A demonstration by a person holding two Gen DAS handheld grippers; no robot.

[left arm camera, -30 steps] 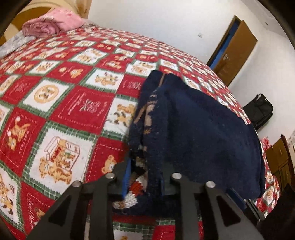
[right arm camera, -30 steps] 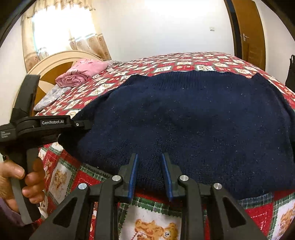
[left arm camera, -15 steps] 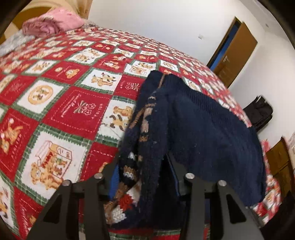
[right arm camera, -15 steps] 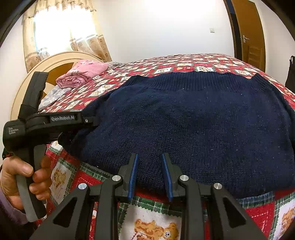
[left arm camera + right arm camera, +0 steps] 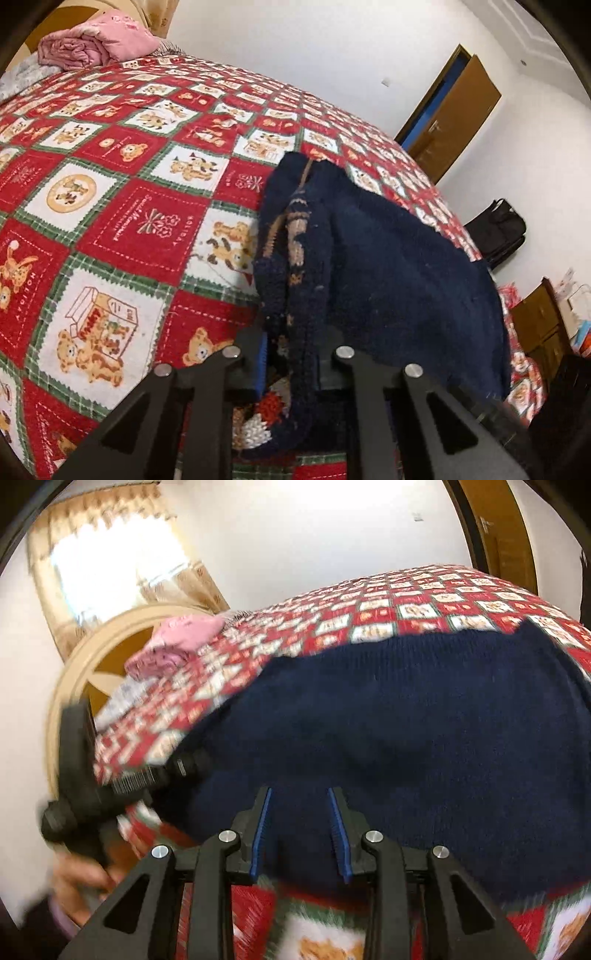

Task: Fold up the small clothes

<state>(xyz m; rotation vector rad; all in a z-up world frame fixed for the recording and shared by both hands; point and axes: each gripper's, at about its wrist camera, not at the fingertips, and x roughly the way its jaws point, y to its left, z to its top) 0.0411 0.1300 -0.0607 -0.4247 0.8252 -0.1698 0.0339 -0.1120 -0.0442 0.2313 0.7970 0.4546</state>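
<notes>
With the navy sweater [image 5: 399, 266] spread on the bear-print quilt [image 5: 122, 192], its side edge bunched in the clamped left gripper [image 5: 291, 363] and its body stretching rightward, away over the quilt, while the right gripper [image 5: 300, 830] hovers at the near hem, fingers narrowly parted, gripping nothing.

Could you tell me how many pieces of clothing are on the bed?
2 for sure: a navy sweater at the near edge, with the left gripper shut on its side, and a pink garment folded near the headboard. Something grey beside it may be another.
</notes>
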